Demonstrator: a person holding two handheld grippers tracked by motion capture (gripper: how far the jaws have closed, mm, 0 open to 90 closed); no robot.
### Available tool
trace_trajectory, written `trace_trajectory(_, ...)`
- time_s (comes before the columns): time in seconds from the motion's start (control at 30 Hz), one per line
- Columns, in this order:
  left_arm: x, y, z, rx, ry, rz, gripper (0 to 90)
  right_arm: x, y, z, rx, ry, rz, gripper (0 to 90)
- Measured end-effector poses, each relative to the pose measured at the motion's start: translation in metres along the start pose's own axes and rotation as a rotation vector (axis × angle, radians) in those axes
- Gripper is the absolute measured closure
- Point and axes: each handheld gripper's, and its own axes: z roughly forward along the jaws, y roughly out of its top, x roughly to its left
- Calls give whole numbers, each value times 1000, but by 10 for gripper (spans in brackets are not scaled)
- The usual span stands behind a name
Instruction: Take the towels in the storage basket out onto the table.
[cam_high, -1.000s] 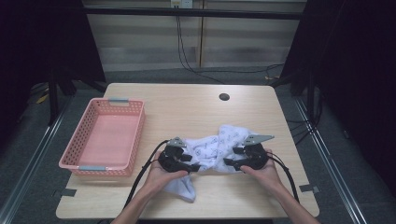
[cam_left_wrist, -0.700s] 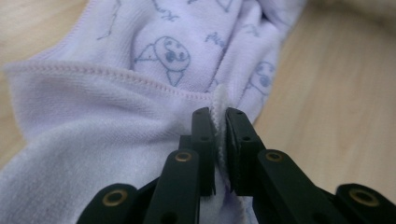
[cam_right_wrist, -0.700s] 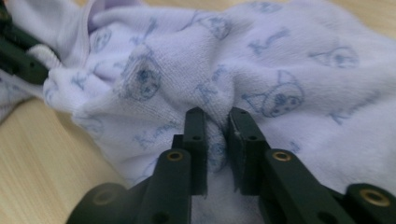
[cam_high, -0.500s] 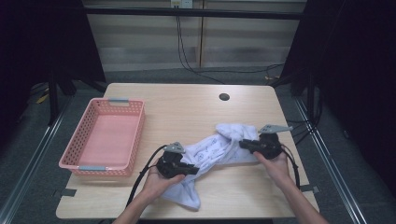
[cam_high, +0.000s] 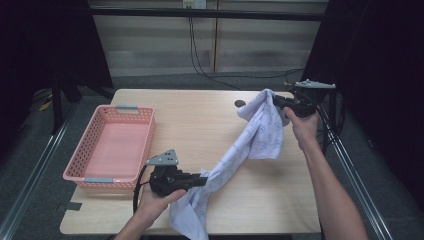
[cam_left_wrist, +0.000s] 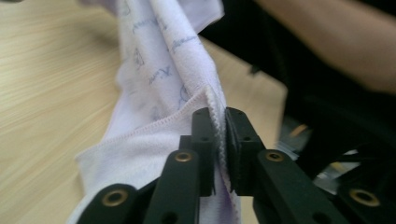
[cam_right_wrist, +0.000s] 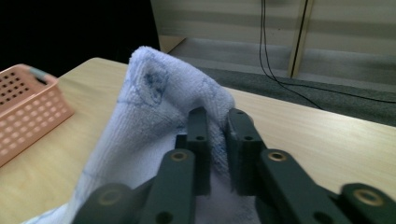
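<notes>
Step in hand: spreading the towel (cam_high: 257, 135) between both grippers, as I judge it, ahead of a fold or a transfer to the basket (cam_high: 111, 146)

1. Left gripper (cam_high: 202, 179). I hold it low over the near edge of the table (cam_high: 200, 120), left of centre. In the left gripper view its jaws are clenched on a hemmed edge of the towel (cam_left_wrist: 159, 84), the cloth pinched between the pads. The jaws have just been closing, then easing slightly; the hem is between them

2. Right gripper (cam_high: 275, 99). I hold it raised over the far right corner of the table. In the right gripper view its jaws grasp a bunched fold of the towel (cam_right_wrist: 154, 107), which bulges above the tips. These jaws have likewise just been closing, then easing, with cloth between them

3. Towel position. It hangs as a twisted band from the far right corner down to the near edge; a loose tail drapes below the left gripper, over the near edge. The basket stands empty at the left edge, well apart from the towel

4. Next move, in my judgement: draw the grippers further apart to take out the twist and sag, keeping both grips firm. The right grip sits on a bunch rather than a clean corner, so it may slip under tension
</notes>
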Motion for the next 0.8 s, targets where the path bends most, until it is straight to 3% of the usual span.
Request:
trace_trajectory(0.03,0,0,0,0,0,0,665,0,0,0,0,0,0,680)
trace_trajectory(0.07,9,-2,1,8,47,-27,617,1,-5,12,17,-41,3,552)
trace_trajectory(0.1,9,-2,1,8,47,-27,593,0,-8,15,28,-26,2,552)
trace_trajectory(0.13,15,-3,-1,8,80,-52,593,0,-8,15,28,-26,2,524)
trace_trajectory(0.17,22,-5,-5,10,89,-69,537,3,-17,17,45,-25,-4,504)
trace_trajectory(0.3,26,-12,-6,51,110,-52,529,11,-32,9,72,28,-23,484)
trace_trajectory(0.33,27,-18,-2,66,100,-57,524,22,-45,1,99,89,-40,479)
trace_trajectory(0.37,27,-18,-2,66,100,-57,511,22,-45,1,99,89,-40,479)
trace_trajectory(0.4,26,-23,4,85,83,-46,490,38,-61,-6,142,131,-67,470)
trace_trajectory(0.43,26,-23,4,85,83,-46,473,45,-70,-10,149,153,-67,466)
trace_trajectory(0.47,25,-24,7,102,78,-36,473,45,-70,-10,149,153,-67,466)
trace_trajectory(0.53,21,-23,16,139,98,-13,421,67,-98,-16,193,235,-74,456)
trace_trajectory(0.57,21,-23,21,155,144,-9,424,72,-105,-16,212,250,-74,453)
trace_trajectory(0.6,24,-24,24,170,158,-18,468,81,-117,-16,244,278,-89,446)
trace_trajectory(0.67,28,-25,27,175,147,-25,707,92,-133,-13,283,307,-98,443)
trace_trajectory(0.7,32,-25,28,162,163,-20,795,96,-139,-10,295,330,-101,442)
trace_trajectory(0.8,33,-23,23,130,169,-22,820,105,-148,-5,328,347,-109,432)
